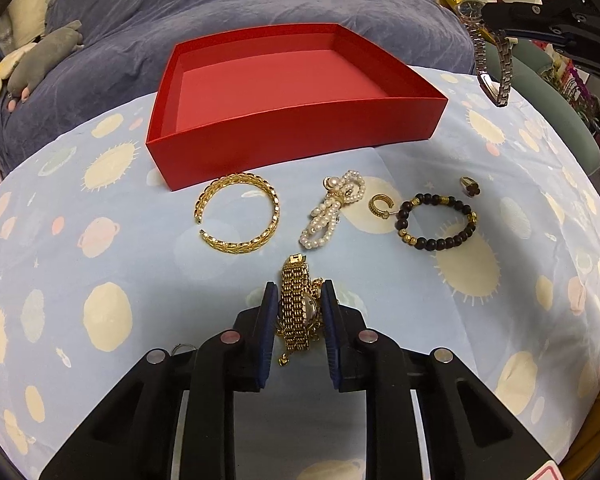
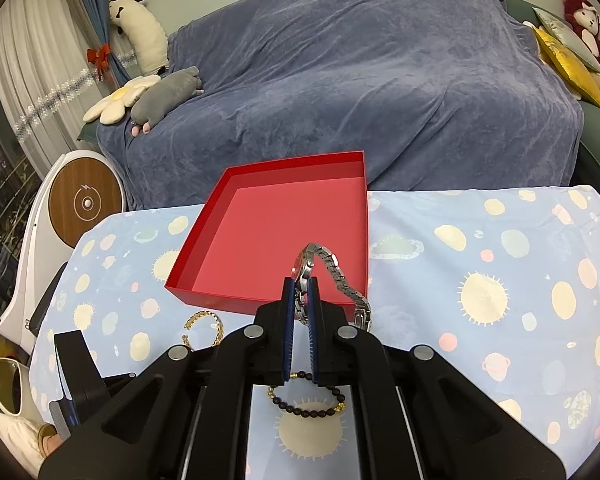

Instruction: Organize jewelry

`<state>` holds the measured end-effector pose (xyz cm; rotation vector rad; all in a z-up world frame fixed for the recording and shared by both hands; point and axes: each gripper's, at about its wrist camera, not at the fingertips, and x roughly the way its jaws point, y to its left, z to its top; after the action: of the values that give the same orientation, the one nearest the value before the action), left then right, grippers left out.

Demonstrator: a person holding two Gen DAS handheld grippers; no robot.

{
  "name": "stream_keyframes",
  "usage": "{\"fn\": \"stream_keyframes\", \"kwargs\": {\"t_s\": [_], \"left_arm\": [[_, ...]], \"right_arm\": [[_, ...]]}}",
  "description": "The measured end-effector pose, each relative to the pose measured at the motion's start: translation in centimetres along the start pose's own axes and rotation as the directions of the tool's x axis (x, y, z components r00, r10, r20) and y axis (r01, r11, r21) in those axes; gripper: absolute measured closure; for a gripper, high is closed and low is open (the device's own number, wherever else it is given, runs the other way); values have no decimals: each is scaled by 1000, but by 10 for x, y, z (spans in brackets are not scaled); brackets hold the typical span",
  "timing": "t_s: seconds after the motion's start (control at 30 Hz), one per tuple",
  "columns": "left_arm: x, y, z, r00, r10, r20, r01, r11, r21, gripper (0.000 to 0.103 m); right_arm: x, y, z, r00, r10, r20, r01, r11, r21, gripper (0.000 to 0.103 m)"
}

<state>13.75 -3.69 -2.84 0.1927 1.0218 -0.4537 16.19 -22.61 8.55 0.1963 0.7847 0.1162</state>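
Observation:
My left gripper (image 1: 298,294) is shut on a gold watch (image 1: 297,300), low over the table, in front of the jewelry row. My right gripper (image 2: 300,284) is shut on a silver watch (image 2: 332,272) and holds it in the air above the near right part of the empty red box (image 2: 280,228); the silver watch also shows in the left wrist view (image 1: 486,56). On the cloth before the red box (image 1: 284,152) lie a gold bangle (image 1: 238,214), a pearl piece (image 1: 334,208), a gold earring (image 1: 380,206), a dark bead bracelet (image 1: 438,222) and a ring (image 1: 468,186).
The table wears a light blue cloth with planets and suns (image 1: 100,280). A sofa under a blue-grey throw (image 2: 360,80) stands behind it, with plush toys (image 2: 164,96) on it. A white device with a wooden disc (image 2: 86,202) stands to the left.

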Motion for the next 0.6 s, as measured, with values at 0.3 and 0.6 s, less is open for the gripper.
{"fn": "stream_keyframes", "kwargs": {"t_s": [0.3,0.6], "left_arm": [[-43,25,18,994,-32,103,40,996,-82,103],[-25,18,5,999,-22,46,25,997,-67,63]], "right_arm": [[0,2,3,1000,2,6,-2,1000,1,97],[1,3,2,1000,6,2,-6,1000,-1,97]]}}
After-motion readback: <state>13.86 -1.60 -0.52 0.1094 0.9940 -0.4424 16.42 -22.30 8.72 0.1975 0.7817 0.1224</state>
